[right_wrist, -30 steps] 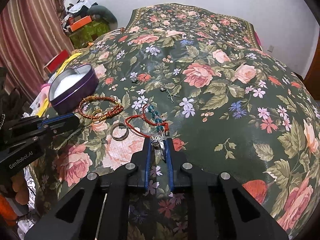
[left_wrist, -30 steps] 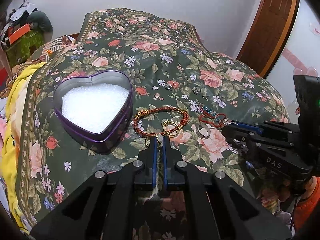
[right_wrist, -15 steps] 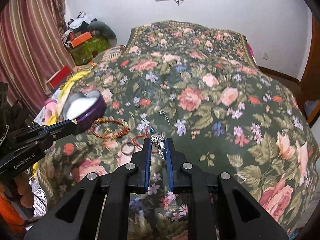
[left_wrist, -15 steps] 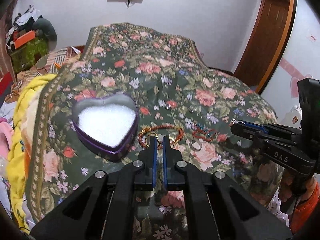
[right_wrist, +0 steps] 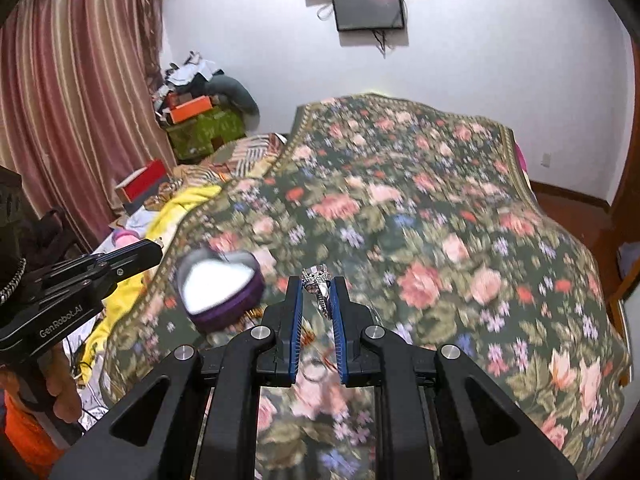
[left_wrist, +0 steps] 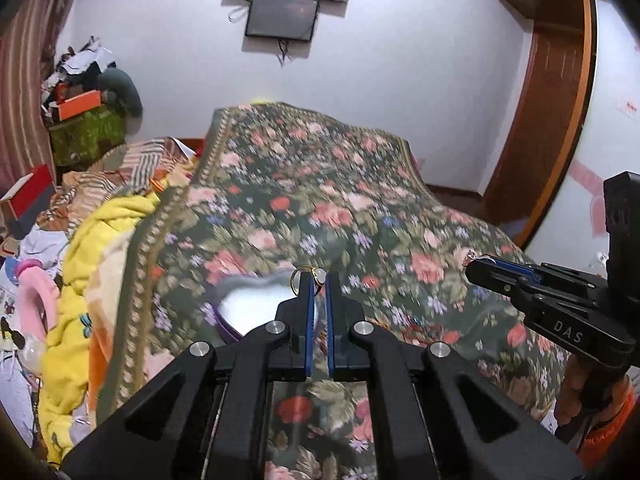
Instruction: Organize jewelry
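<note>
Slippage is the main risk: the left gripper [left_wrist: 318,280] pinches a gold ring [left_wrist: 307,280] and the right gripper [right_wrist: 317,284] clamps a silver ring [right_wrist: 318,282], both above the bedspread [right_wrist: 440,240]. Either could drop outside the heart-shaped tin [right_wrist: 224,284] and vanish in the floral pattern.

At lower centre of the frame the right gripper [right_wrist: 316,280] pinches a silver ring [right_wrist: 318,282] with a sparkling stone between its blue pads, above the floral bedspread [right_wrist: 440,240]. Left of it sits a purple heart-shaped box [right_wrist: 218,290] with white lining. The left gripper [right_wrist: 154,246] reaches in from the left edge, jaws together. A striped curtain [right_wrist: 72,100] fills the upper left.
</note>
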Demonstrator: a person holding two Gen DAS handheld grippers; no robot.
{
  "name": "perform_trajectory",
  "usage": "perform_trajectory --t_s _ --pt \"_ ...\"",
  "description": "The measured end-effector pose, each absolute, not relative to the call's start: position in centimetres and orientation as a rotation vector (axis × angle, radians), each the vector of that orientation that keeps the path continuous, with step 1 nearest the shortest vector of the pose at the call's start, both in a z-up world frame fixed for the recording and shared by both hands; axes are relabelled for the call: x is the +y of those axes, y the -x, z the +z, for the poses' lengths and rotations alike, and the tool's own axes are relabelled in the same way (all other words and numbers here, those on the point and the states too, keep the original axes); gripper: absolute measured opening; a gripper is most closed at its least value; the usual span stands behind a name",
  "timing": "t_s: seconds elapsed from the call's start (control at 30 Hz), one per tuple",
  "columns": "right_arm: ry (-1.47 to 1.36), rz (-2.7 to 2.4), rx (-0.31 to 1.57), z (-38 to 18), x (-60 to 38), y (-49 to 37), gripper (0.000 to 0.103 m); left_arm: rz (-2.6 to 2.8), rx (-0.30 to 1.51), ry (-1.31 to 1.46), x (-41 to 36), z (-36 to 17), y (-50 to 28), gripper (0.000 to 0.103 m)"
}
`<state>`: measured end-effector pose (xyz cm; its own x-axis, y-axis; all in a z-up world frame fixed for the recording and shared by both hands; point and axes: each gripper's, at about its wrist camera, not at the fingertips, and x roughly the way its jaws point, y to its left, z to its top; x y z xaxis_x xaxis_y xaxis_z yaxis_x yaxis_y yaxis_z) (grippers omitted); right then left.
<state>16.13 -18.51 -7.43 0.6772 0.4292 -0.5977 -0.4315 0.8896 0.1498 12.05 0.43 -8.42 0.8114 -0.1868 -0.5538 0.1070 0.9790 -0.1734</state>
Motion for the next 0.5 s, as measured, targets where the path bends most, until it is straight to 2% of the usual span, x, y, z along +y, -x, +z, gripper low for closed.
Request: perform_trajectory --t_s 0.5 --pt "0.022 0.568 0.607 -5.4 -13.9 -17.4 0.013 -0.056 0.508 0.169 5.2 -6.4 -12.7 0.004"
